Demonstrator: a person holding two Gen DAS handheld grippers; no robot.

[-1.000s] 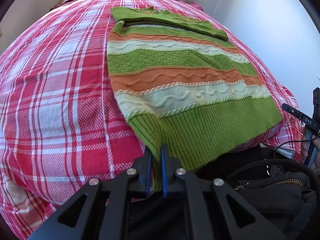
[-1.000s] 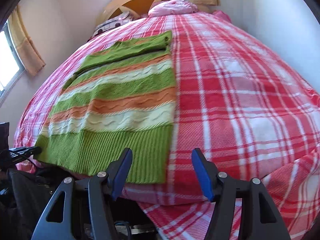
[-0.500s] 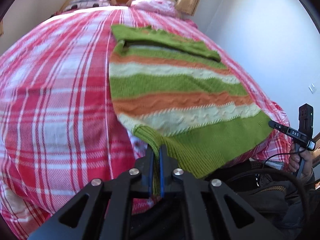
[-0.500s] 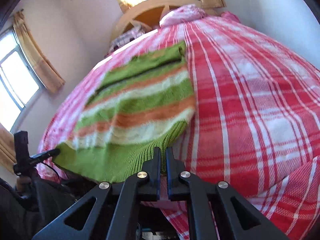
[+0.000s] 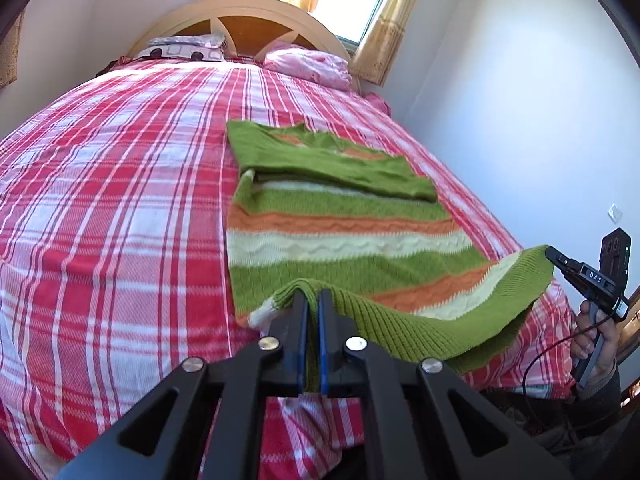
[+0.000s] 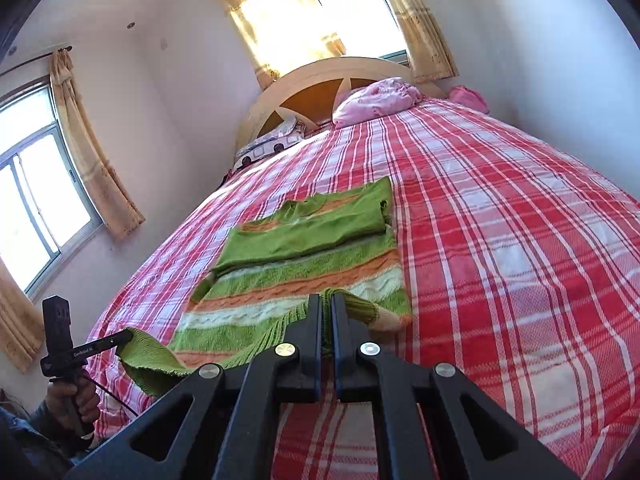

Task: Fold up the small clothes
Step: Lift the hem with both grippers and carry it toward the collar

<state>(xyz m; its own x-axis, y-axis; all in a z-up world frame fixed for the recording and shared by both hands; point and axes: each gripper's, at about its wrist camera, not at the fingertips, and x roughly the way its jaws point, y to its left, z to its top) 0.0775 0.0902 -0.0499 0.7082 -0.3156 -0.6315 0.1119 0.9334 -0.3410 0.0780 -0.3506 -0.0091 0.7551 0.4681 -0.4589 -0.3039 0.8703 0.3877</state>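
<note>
A green, orange and cream striped knit sweater lies flat on the bed, with its sleeves folded across the upper part. My left gripper is shut on the left corner of the green ribbed hem. My right gripper is shut on the right corner. The hem is raised off the bed and sags between the two grippers. In the left wrist view the right gripper shows at the far right, pinching its corner. In the right wrist view the left gripper shows at the lower left, doing the same.
The bed has a red and white plaid cover. A pink pillow and a patterned one lie by the curved wooden headboard. A white wall runs close along one side. The person's hands hold the gripper handles.
The right gripper went from open to shut on the hem corner. Both grippers then rose and carried the hem up off the bed edge, over the sweater's lower stripes.
</note>
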